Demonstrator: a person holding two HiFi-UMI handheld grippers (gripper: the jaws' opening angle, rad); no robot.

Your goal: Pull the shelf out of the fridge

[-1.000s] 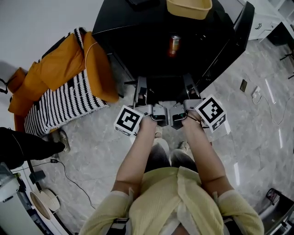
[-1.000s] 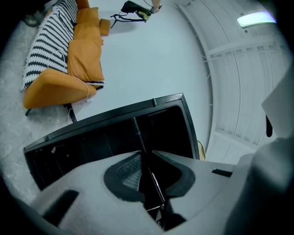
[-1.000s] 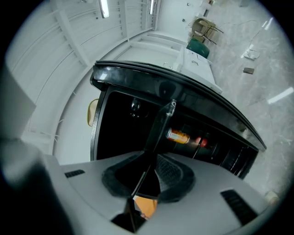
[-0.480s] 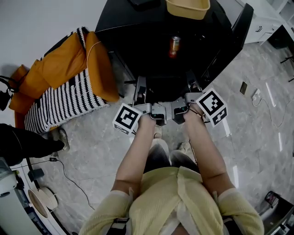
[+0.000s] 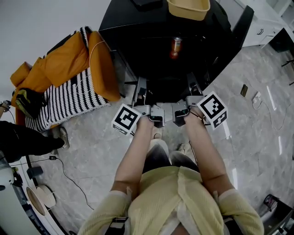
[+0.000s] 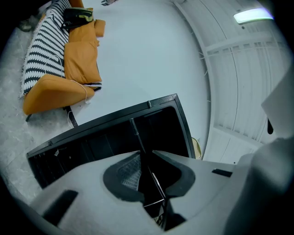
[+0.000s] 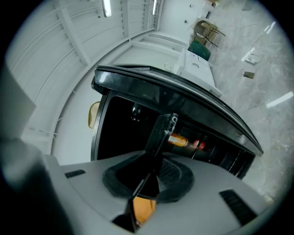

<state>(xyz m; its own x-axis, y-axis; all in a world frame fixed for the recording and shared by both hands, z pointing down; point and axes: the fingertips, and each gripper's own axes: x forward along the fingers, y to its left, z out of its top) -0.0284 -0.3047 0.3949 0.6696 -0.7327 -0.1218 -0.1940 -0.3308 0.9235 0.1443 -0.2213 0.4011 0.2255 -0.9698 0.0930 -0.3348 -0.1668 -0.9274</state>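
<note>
Black fridge (image 5: pixel 138 32) stands open, door swung out at right. Orange and striped sofa (image 5: pixel 69 87) beside it on left. Shelf (image 7: pixel 158 137) low at fridge's open front, near edge toward person. Yellow basin (image 5: pixel 189 8) on fridge top. Left gripper (image 6: pixel 149 170) clamped on shelf, thin edge between pads. Right gripper (image 7: pixel 154 167): jaws just been closing, now pinch shelf. Can (image 5: pixel 175 46) deeper inside fridge.

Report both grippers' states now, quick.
Left gripper: closed on the shelf edge.
Right gripper: fingers have just been closing, now gripping the shelf edge too.
</note>
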